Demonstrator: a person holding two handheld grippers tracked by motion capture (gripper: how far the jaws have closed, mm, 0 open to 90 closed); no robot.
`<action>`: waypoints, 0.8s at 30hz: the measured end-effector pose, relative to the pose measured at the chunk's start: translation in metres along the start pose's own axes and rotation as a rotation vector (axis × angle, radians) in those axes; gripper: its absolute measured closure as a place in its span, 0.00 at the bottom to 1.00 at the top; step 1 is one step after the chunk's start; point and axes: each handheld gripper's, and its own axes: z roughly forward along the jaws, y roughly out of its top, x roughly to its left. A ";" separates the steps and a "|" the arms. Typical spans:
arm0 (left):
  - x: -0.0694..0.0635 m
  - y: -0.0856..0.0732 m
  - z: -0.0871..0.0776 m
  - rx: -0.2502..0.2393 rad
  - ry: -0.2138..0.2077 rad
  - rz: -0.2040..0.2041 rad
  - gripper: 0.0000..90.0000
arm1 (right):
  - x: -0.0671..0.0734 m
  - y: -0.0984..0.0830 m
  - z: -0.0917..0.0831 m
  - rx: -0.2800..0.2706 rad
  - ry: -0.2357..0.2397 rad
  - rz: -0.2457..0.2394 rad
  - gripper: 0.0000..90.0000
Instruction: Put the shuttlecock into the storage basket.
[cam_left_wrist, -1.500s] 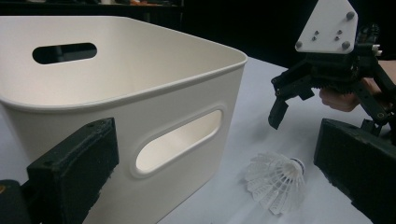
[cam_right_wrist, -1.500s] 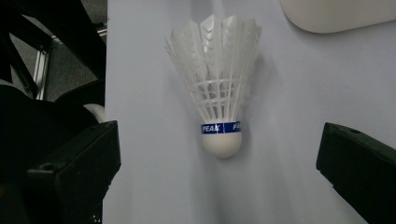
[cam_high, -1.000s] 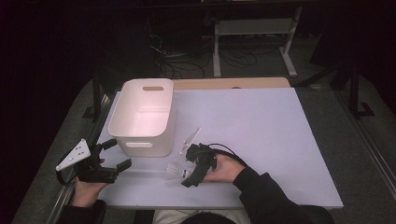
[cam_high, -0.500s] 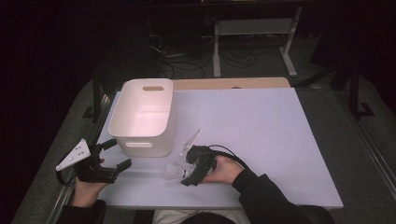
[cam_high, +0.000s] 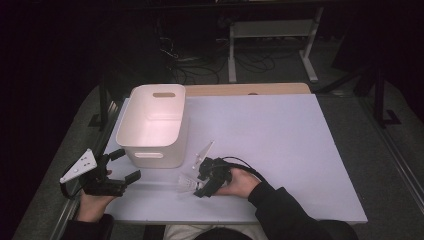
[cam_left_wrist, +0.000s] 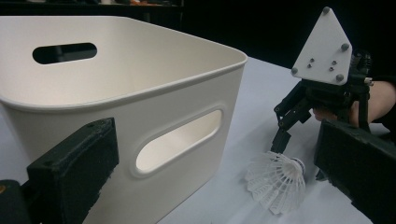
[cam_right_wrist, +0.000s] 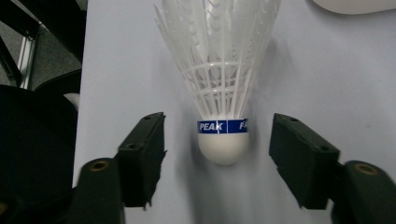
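Observation:
A white plastic shuttlecock (cam_high: 186, 185) lies on its side on the white table top (cam_high: 280, 145), in front of a white handled bin (cam_high: 131, 145). My right gripper (cam_high: 199, 186) comes at it from the right. In the right gripper view the cork (cam_right_wrist: 223, 148) with its blue band sits between the jaws of the right gripper (cam_right_wrist: 219, 140), which have just been closing; a gap shows on each side of the cork. From the left gripper view, the shuttlecock (cam_left_wrist: 275, 183) lies beside the bin (cam_left_wrist: 187, 51). My left gripper (cam_high: 127, 164) is open by the bin's front left corner, holding nothing.
The bin is empty and stands at the table's left. A wooden strip (cam_high: 245, 89) runs along the far edge, with a metal stand (cam_high: 272, 30) and cables on the floor behind. The table's front edge lies just below both hands.
The right gripper's jaws have drawn closer around the shuttlecock's cork. Both hands and the shuttlecock keep their places.

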 end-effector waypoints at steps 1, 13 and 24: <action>0.000 0.000 0.000 -0.001 0.000 -0.001 0.00 | 0.000 0.000 0.000 -0.001 -0.001 0.000 0.44; 0.000 0.000 0.000 0.004 -0.001 0.001 0.00 | 0.000 0.000 0.000 -0.005 0.002 -0.010 0.70; 0.000 -0.001 0.001 0.014 0.004 0.005 0.00 | 0.000 0.000 -0.009 -0.030 0.014 -0.001 0.71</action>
